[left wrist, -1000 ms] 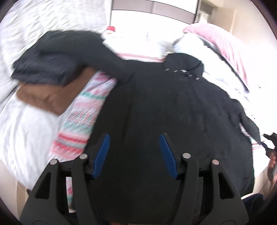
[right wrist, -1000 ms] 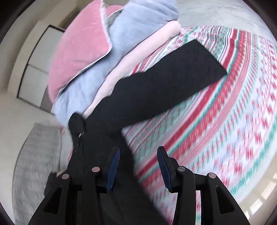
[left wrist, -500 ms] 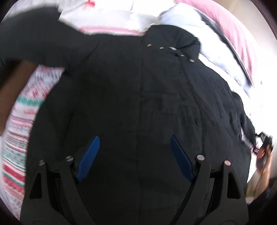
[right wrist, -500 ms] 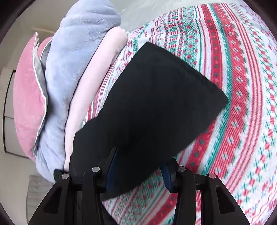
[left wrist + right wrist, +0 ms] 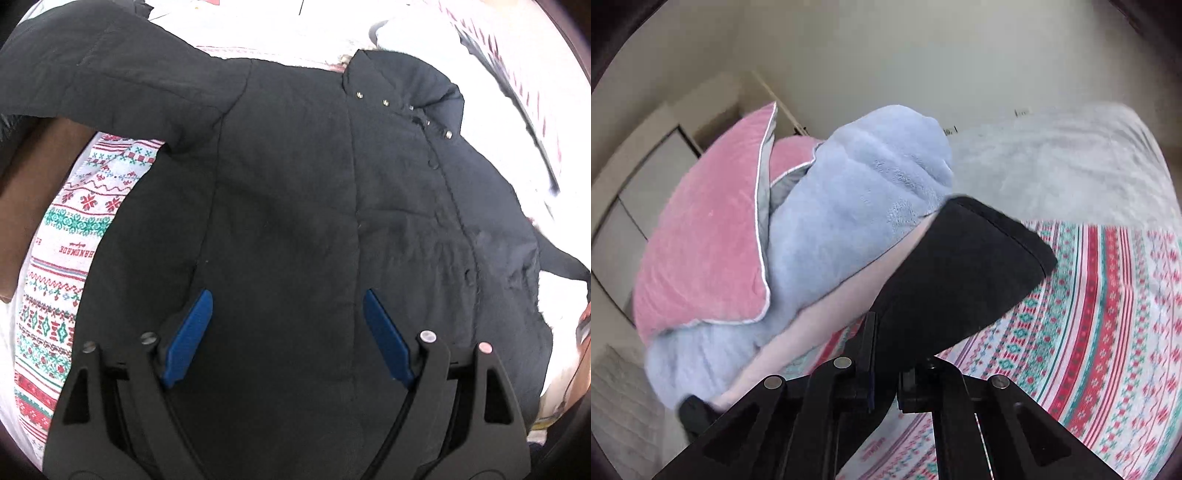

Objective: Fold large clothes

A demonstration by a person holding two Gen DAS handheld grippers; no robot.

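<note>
A large black coat [image 5: 295,206] lies spread face up on a patterned bedspread [image 5: 74,229], collar with snaps [image 5: 406,92] at the top right, one sleeve [image 5: 110,74] stretched to the upper left. My left gripper [image 5: 284,306] hovers over the coat's lower body, jaws open, nothing between the blue pads [image 5: 188,332]. In the right wrist view the coat's other sleeve [image 5: 960,269] is lifted off the bed, its cuff end free. My right gripper [image 5: 882,354] is shut on that sleeve, the fabric pinched between the fingers.
A brown folded garment [image 5: 33,177] lies at the left edge of the bed. A pink pillow [image 5: 701,236] and a pale blue fleece blanket [image 5: 849,206] are stacked beside the raised sleeve. The red and green bedspread [image 5: 1108,314] stretches to the right.
The right gripper closed on the black sleeve and lifted it, swinging up toward the pillows. The left gripper opened wider and sank over the coat's body.
</note>
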